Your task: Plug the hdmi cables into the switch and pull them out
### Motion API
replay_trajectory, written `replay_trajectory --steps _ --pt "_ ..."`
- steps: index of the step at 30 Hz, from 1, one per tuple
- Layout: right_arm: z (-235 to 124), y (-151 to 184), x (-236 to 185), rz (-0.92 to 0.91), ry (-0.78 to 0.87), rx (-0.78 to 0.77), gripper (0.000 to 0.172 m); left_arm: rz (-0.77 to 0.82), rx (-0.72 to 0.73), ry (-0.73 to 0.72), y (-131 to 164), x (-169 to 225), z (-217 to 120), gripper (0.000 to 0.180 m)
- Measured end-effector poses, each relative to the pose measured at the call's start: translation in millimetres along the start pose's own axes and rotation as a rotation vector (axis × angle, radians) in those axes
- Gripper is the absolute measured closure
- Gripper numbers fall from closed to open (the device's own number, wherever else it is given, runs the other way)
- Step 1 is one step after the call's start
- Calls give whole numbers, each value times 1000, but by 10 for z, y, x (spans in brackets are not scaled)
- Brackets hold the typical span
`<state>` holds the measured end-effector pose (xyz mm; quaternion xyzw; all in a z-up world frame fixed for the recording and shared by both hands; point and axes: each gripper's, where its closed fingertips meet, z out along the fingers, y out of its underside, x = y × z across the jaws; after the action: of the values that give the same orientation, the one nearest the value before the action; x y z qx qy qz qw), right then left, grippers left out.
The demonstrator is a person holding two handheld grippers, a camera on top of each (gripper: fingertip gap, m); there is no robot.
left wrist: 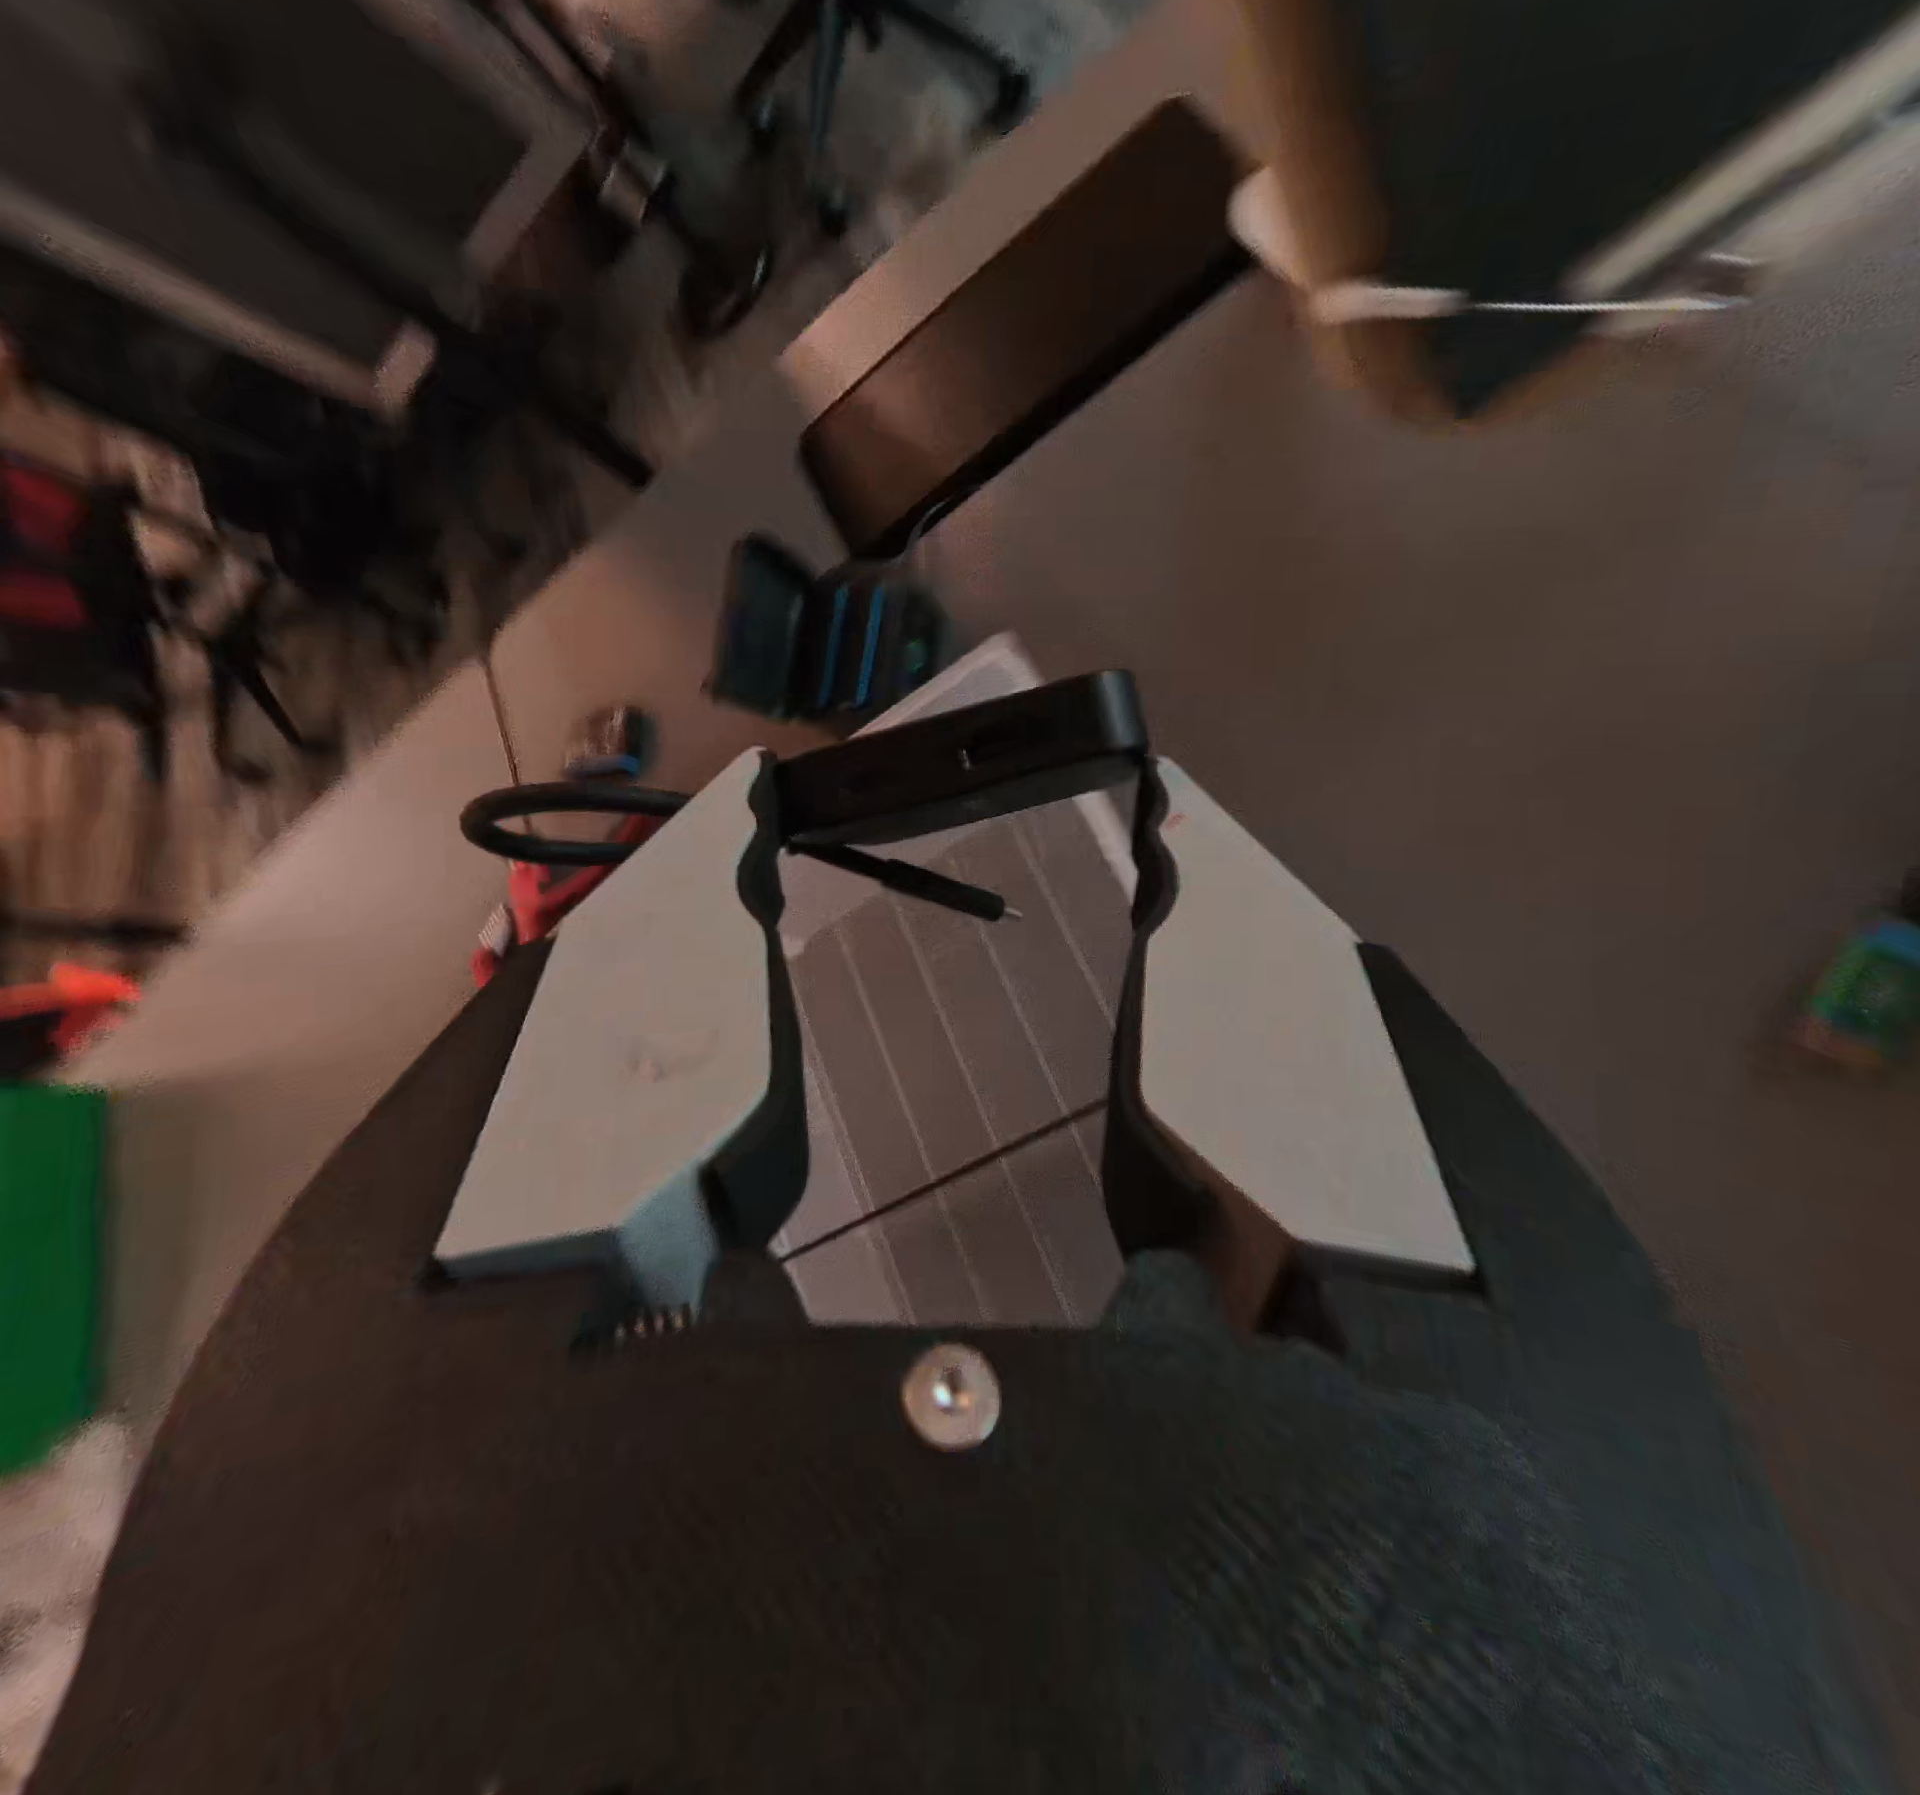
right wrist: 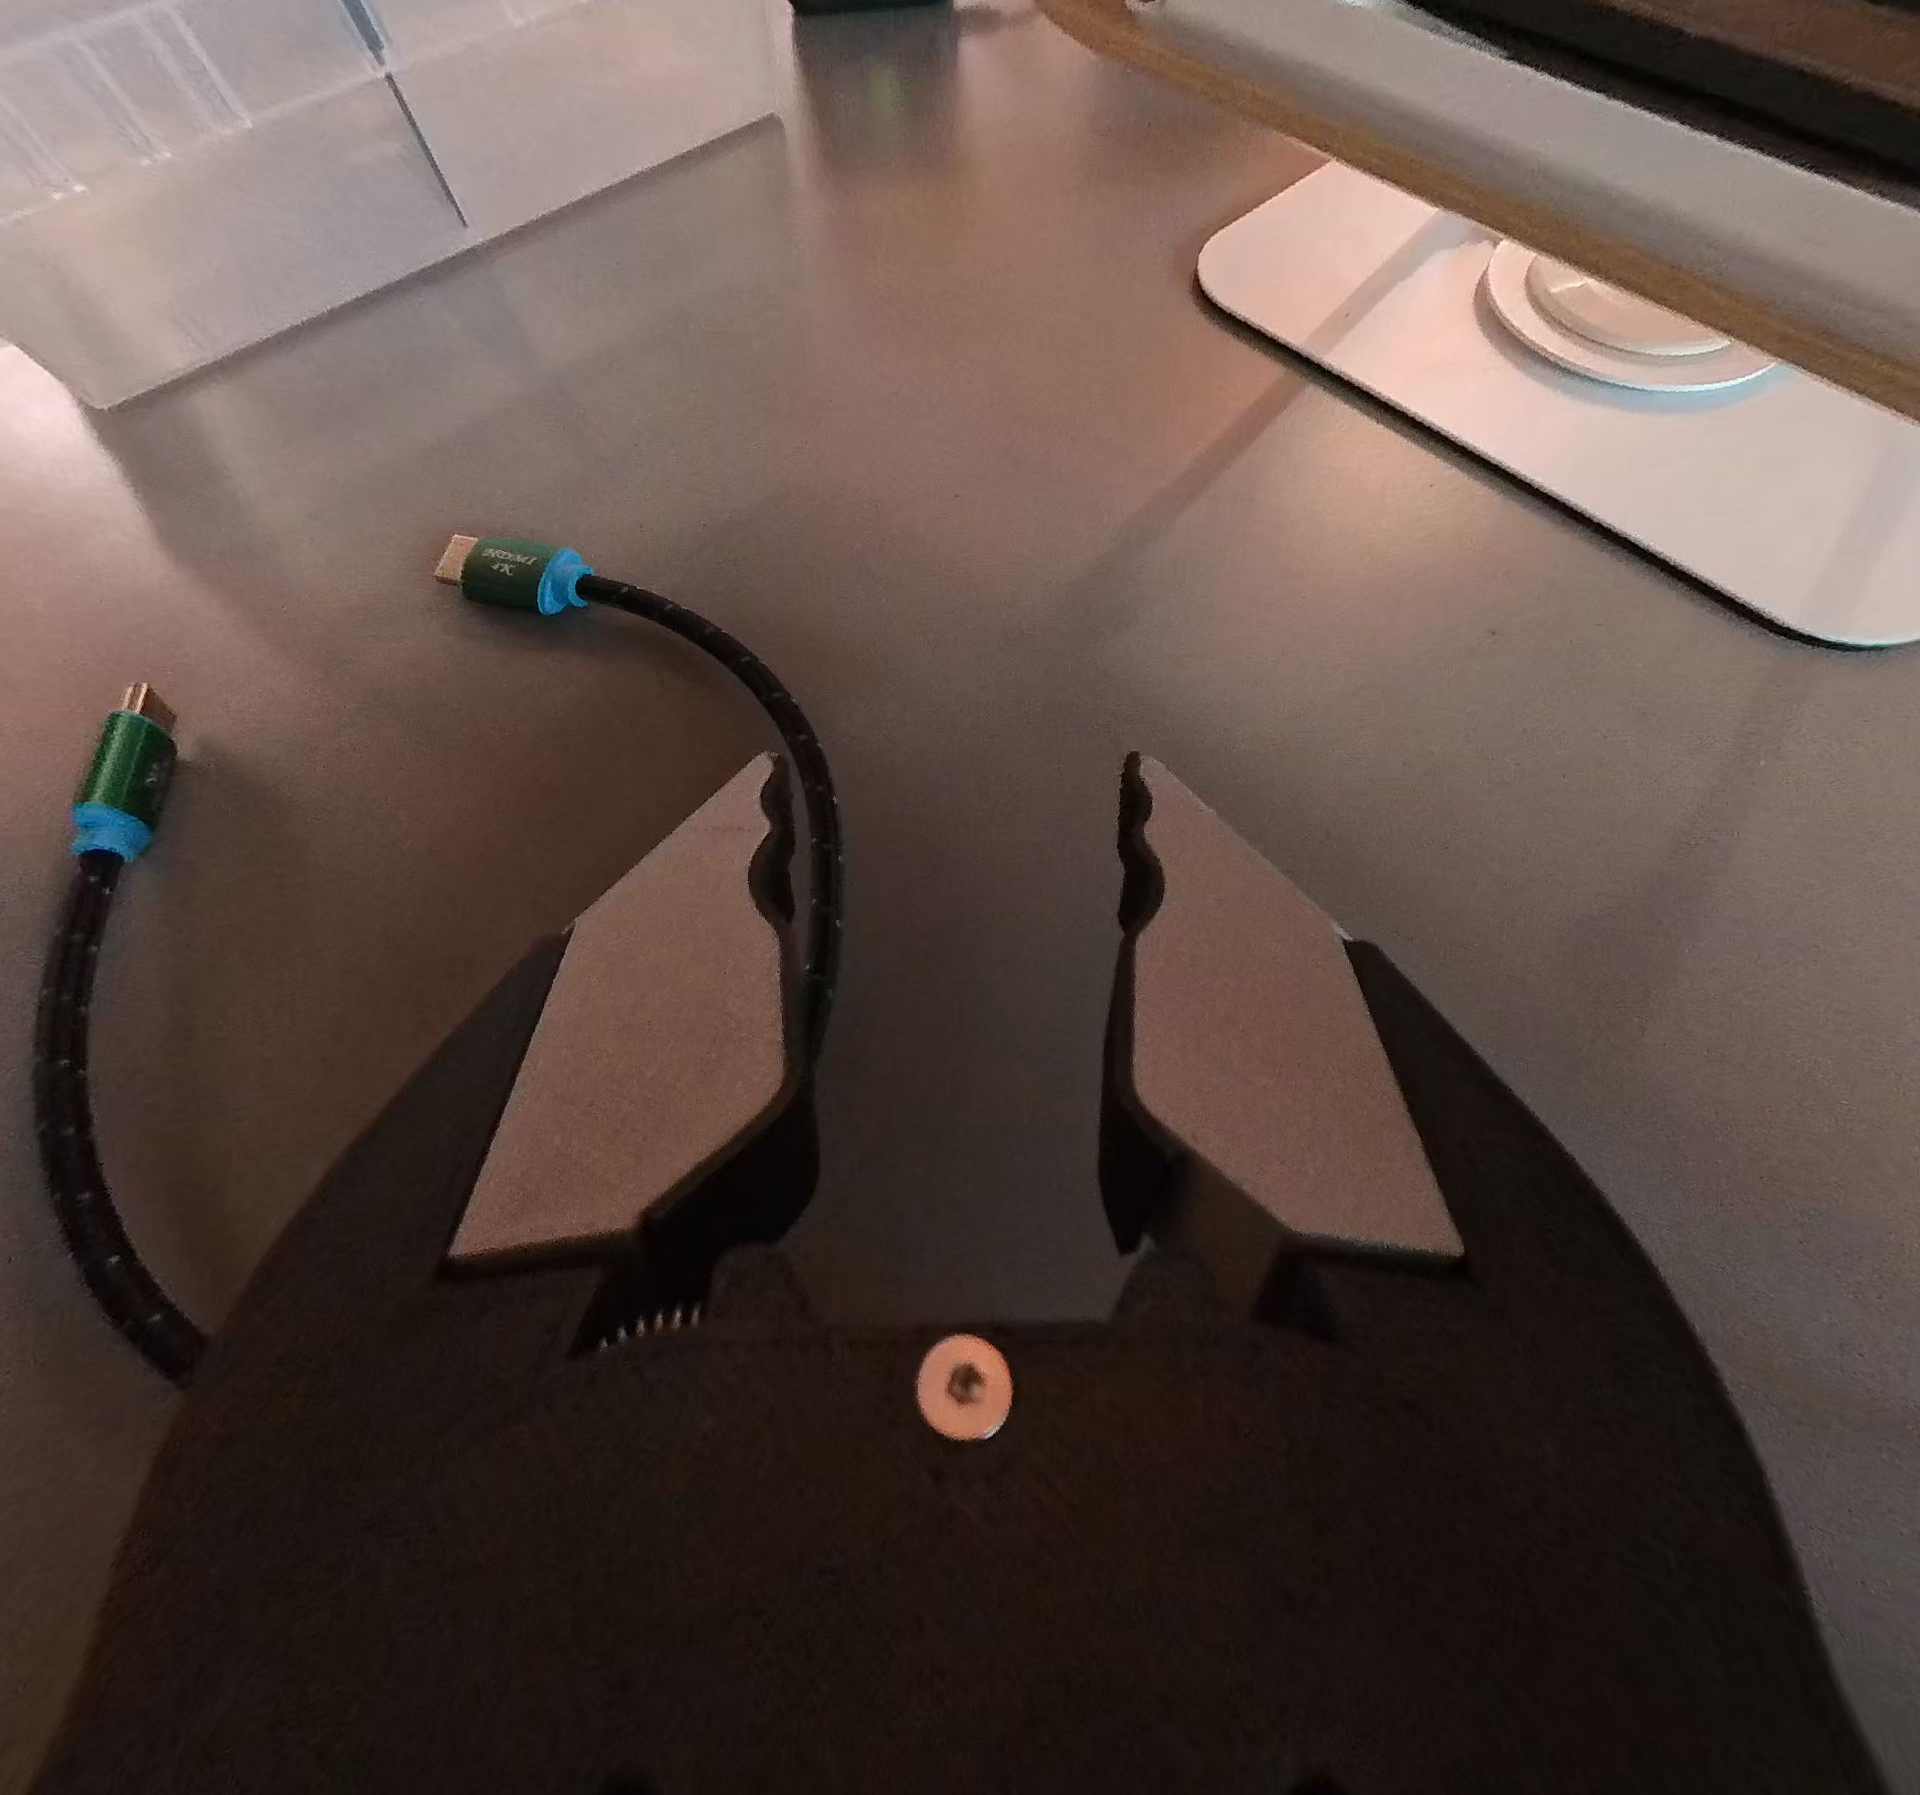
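While the left gripper (left wrist: 951, 789) clamps the black switch (left wrist: 961, 758), the right gripper (right wrist: 951, 800) gapes over bare desk (right wrist: 987, 498).

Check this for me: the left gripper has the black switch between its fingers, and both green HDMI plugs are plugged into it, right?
Not quite. The left gripper does hold the black switch, but the right wrist view shows both green HDMI plugs lying loose on the table, plugged into nothing.
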<state>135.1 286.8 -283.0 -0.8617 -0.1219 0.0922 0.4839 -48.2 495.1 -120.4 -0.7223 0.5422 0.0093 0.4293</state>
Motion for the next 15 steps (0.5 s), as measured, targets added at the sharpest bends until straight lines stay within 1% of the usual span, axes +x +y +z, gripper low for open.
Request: replay_trajectory --steps 2,5,7,11,13,15 --pt "-27 -23 24 8 10 21 112 225 16 27 -178 499 -174 114" --pt "-83 -55 84 17 38 56 113 530 -32 22 -257 1127 -257 114" --pt "-121 -76 150 20 65 76 114 711 -67 -19 -292 1430 -215 114" --pt "-193 -117 298 50 110 113 114 1100 -105 -173 -358 1921 -38 114" --pt "-217 -120 353 65 123 122 114 1245 -88 -221 -381 2191 72 114" --pt "-225 -120 385 77 128 126 113 1336 -45 -255 -411 2424 194 114"
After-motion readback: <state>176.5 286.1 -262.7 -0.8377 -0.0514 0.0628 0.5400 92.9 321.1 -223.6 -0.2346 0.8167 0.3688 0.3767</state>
